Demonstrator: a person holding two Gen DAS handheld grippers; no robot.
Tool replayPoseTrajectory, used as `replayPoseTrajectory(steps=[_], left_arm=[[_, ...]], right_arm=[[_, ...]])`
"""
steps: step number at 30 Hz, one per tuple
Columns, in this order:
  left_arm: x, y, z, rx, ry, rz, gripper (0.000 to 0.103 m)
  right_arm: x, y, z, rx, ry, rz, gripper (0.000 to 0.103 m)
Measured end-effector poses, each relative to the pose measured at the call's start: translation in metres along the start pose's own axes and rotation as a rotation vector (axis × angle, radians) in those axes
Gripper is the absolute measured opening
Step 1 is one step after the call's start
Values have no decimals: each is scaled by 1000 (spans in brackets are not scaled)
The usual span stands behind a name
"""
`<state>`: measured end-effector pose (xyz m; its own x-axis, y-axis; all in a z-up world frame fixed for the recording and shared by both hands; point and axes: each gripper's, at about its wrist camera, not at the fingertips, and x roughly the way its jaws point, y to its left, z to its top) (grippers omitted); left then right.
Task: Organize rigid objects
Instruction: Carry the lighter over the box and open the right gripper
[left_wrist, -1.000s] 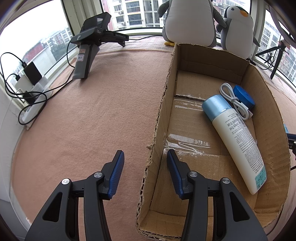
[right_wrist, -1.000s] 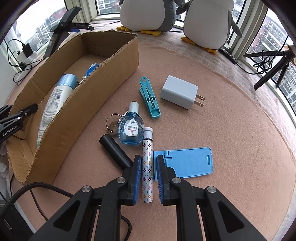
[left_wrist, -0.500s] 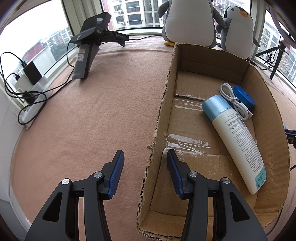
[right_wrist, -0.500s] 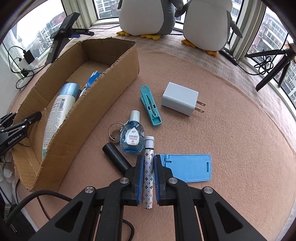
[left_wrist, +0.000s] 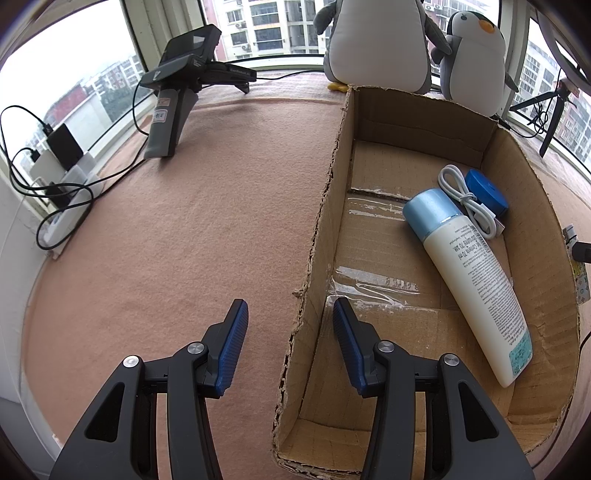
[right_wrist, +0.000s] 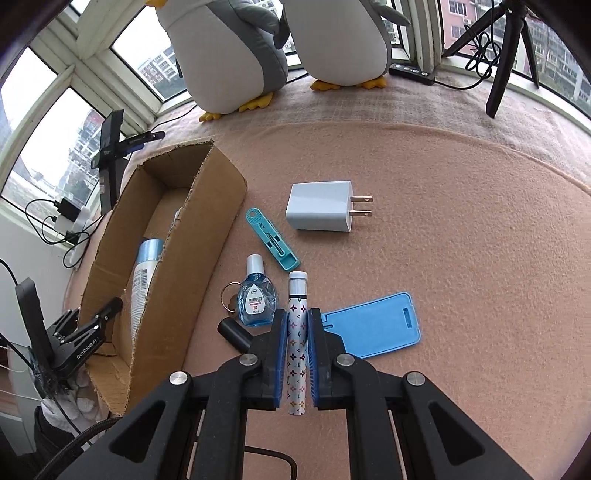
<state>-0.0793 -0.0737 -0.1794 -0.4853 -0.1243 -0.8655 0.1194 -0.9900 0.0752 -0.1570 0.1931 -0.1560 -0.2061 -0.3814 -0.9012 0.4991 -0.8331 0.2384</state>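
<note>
The right tool (right_wrist: 297, 332) is closed narrow on a patterned tube (right_wrist: 297, 343), its blue pads pressed against both sides of the tube's body; the tube's white cap points away from the camera, and whether the tube is clear of the bench (right_wrist: 461, 258) cannot be told. Just left of the tube lies a small blue bottle (right_wrist: 256, 301) with a key ring (right_wrist: 228, 297) beside it, and a black cylinder (right_wrist: 234, 334) sits near the left pad; to the right, a flat blue card (right_wrist: 373, 325) lies partly under the right pad. Farther off lie a teal clip (right_wrist: 272, 240) and a white charger plug (right_wrist: 321, 205), well apart from the tool. The cardboard box (right_wrist: 207, 236) stands at the left.

The left tool (left_wrist: 290, 325) is spread wide and holds nothing; it straddles the near left wall of the cardboard box (left_wrist: 321, 229), one finger outside over the bench, one inside. In the box lie a white lotion bottle (left_wrist: 476, 273) with a pale blue cap, a coiled white cable (left_wrist: 467, 201) and a blue case (left_wrist: 485, 192), all toward the right wall. Two plush penguins (left_wrist: 376, 40) stand at the far edge.
</note>
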Motion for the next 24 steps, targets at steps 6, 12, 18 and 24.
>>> replayPoseTrajectory(steps=[6, 12, 18, 24], left_arm=[[0, 0, 0, 0, 0, 0, 47], [0, 0, 0, 0, 0, 0, 47], [0, 0, 0, -1, 0, 0, 47], [0, 0, 0, -1, 0, 0, 47]], right_arm=[[-14, 19, 12, -46, -56, -10, 10], [-27, 55, 32, -102, -118, 24, 10], [-19, 98, 44, -170, -134, 59, 10], [0, 129, 48, -212, -119, 79, 10]])
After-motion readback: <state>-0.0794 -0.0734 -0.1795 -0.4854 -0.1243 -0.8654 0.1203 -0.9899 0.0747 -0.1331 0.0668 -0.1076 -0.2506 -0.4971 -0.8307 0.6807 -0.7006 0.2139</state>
